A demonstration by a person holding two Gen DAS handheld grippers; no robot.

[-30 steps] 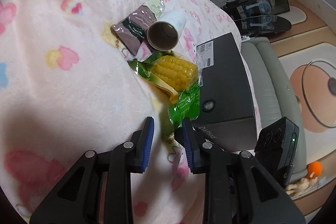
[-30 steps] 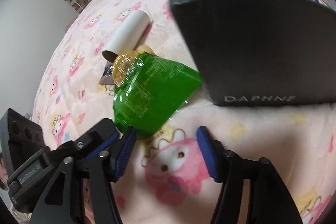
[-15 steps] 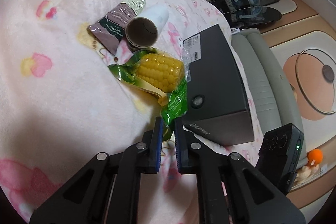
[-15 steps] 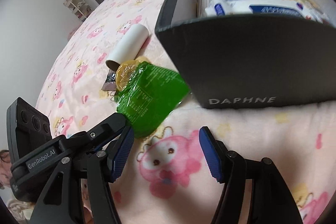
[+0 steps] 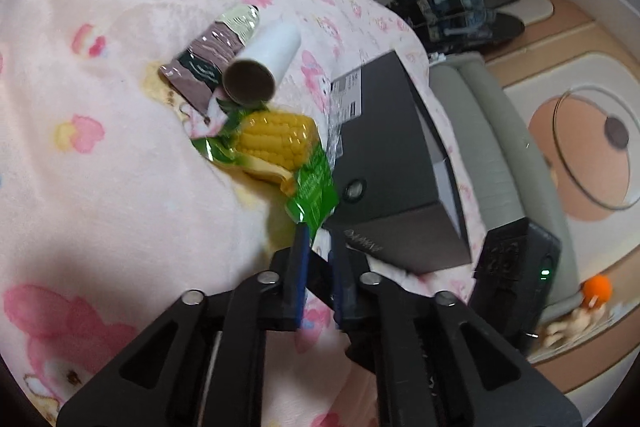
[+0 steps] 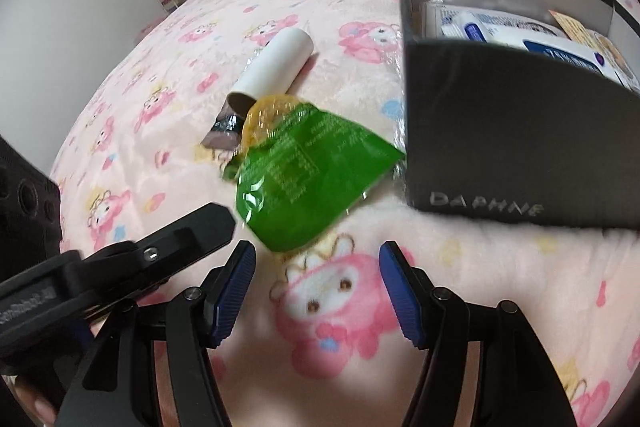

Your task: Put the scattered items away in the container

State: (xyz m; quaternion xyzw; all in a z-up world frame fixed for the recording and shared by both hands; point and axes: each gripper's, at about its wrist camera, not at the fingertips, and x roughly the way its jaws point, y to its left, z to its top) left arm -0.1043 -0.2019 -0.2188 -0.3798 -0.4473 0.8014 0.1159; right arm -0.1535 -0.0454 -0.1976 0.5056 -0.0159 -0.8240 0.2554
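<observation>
Right wrist: packets (image 6: 532, 39) inside black box (image 6: 500, 131)

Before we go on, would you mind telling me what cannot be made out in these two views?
- Left wrist view: the inside of the black box is hidden by its own walls.
- Left wrist view: whether the left gripper pinches the corn packet is blurred.
- Right wrist view: the brown packet is mostly behind the corn packet.
- Right wrist view: print on the box contents is too small.
</observation>
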